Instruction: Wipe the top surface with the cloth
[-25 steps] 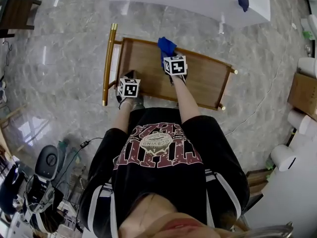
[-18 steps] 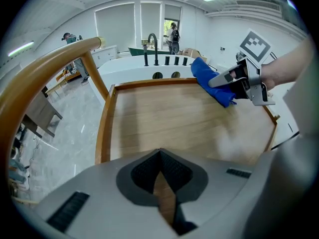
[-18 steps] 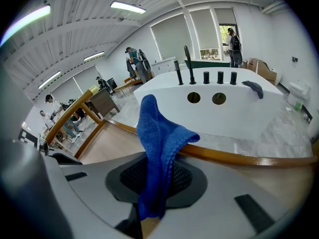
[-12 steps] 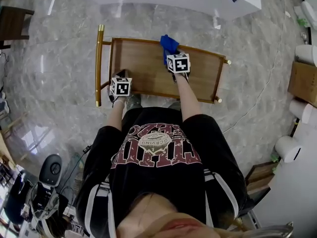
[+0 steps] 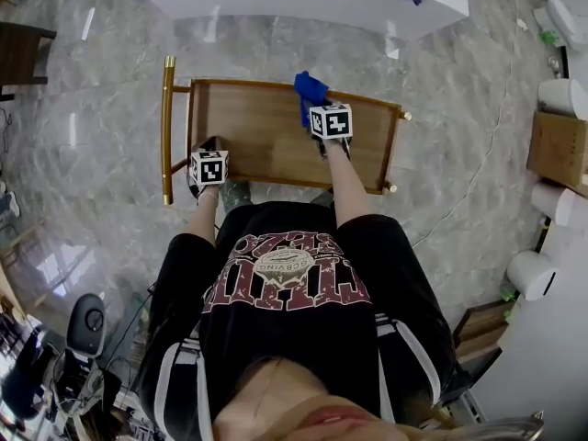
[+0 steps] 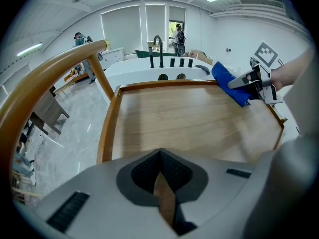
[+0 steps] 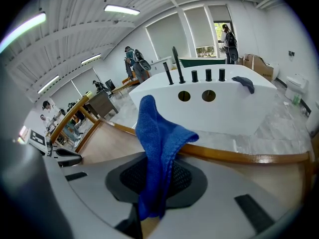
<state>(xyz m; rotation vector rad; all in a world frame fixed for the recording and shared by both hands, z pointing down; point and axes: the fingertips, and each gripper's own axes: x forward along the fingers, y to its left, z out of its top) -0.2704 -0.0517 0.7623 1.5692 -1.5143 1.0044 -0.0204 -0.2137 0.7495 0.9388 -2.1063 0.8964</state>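
**Cloth carried rightward along the far edge**
The blue cloth, pinched in the right gripper, has been shifted just past the middle of the trolley top's far edge. The left gripper, pressed together and empty, is held at the near left corner. Most of the surface is judged unwiped.

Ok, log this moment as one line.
right gripper: shut on blue terry cloth, at far rim of wooden cart top | left gripper: shut, empty, near-left corner
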